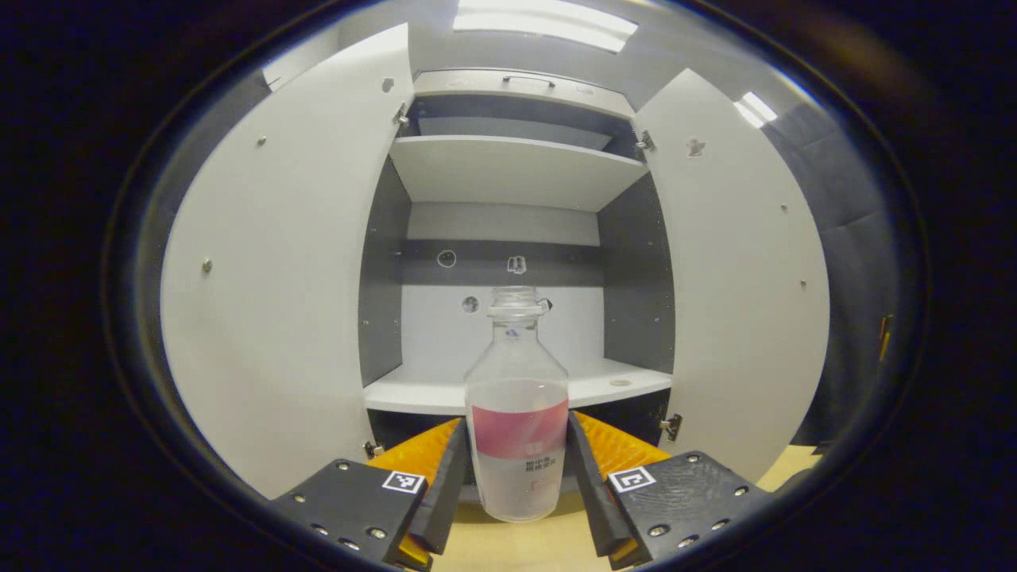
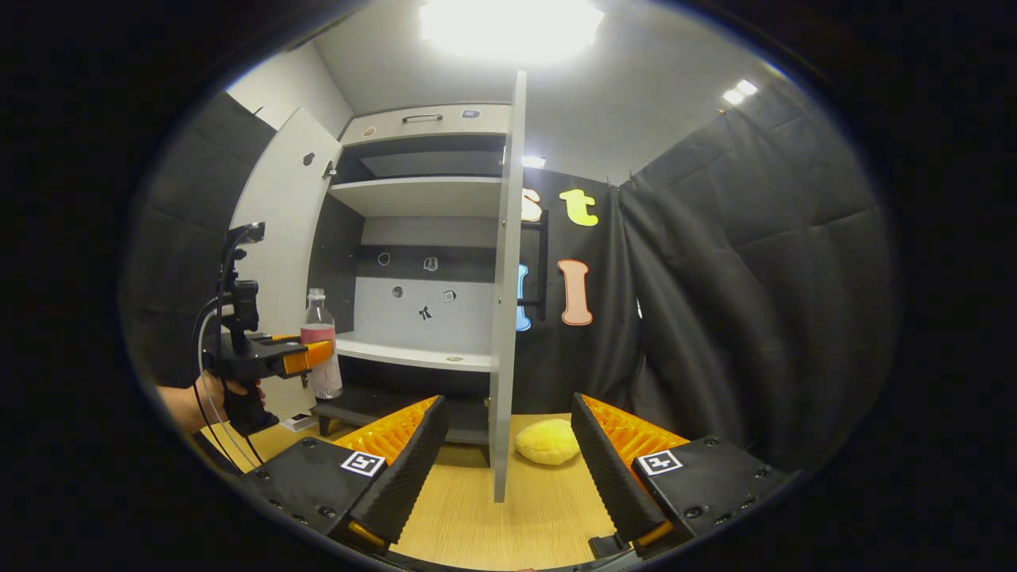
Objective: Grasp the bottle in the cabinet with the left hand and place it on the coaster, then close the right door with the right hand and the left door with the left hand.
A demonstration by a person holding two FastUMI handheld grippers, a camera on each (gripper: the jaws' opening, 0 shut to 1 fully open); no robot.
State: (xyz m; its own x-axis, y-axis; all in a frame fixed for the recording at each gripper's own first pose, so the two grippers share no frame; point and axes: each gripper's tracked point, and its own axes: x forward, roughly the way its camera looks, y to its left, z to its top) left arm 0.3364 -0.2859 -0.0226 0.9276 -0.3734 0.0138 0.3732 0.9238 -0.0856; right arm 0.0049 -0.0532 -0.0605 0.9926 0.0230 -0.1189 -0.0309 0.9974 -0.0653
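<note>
Standing upright between the left gripper's (image 1: 516, 469) 2 fingers, the bottle (image 1: 517, 413) is clamped at its label.

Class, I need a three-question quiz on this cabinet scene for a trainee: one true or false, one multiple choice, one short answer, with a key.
1. True or false: the left gripper has its fingers pressed on the bottle.
2. The cabinet doors are: A) both shut; B) both open; C) just the right door open.
3. Short answer: what lies on the wooden table beyond the open right gripper?

Key
1. True; the bottle is held out in front of the cabinet shelf.
2. B; the left door also stands open.
3. A soft yellow object.
</note>
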